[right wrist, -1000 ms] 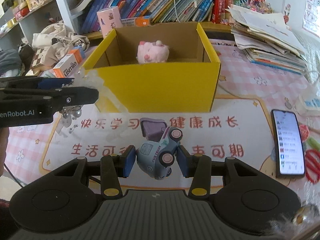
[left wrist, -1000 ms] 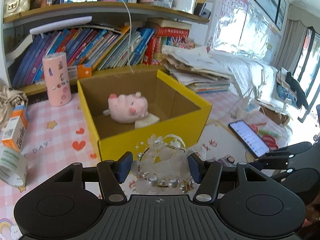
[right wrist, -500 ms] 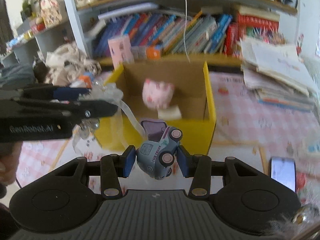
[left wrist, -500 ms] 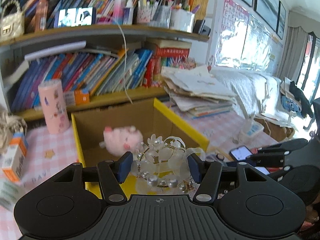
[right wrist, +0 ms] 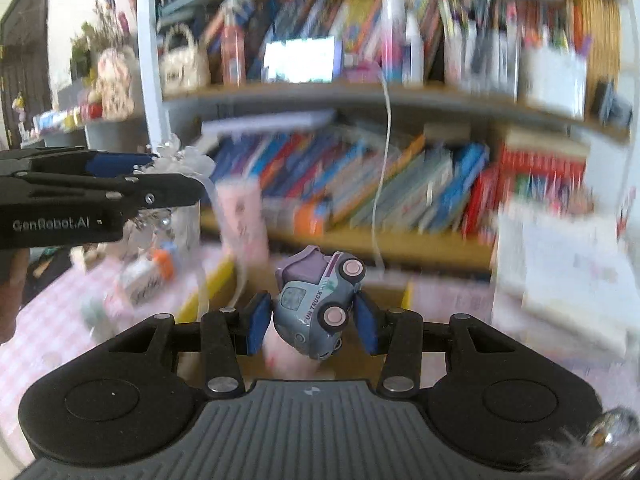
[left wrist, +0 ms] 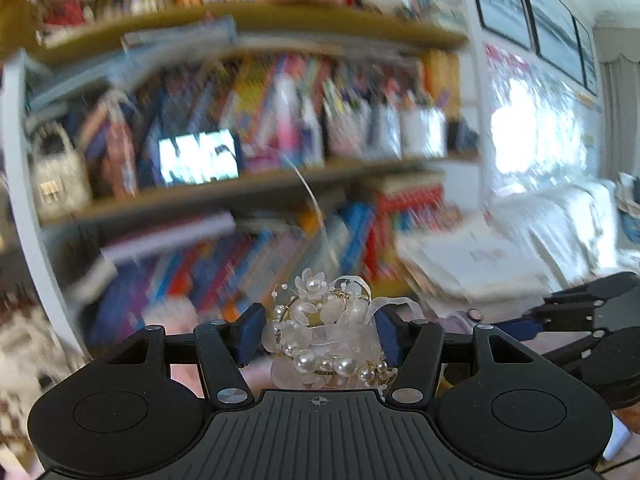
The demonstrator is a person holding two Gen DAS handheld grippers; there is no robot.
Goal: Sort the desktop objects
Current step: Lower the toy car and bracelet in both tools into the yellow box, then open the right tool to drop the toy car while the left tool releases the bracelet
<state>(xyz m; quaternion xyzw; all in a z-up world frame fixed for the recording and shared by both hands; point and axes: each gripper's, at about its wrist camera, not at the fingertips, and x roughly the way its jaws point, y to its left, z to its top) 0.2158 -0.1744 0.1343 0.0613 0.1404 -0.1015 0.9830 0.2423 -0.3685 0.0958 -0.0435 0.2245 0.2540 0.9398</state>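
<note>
With the left gripper [left wrist: 318, 338] clamped on the pearl hairpiece [left wrist: 324, 340] and the right gripper [right wrist: 312, 320] on the toy truck [right wrist: 318, 308], both seemed carried above the yellow box [right wrist: 208, 292], awaiting lowering and release.

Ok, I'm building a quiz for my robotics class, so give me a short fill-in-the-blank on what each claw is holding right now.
1. The left claw is shut on a pearl and flower ____.
2. The right claw grips a toy truck whose wheels are ____ in colour.
3. The words printed on the toy truck's side are FUN ____.
4. Behind both claws, blurred by motion, stands a bookshelf full of ____.

Missing words: hair accessory; pink; TRUCK; books
</note>
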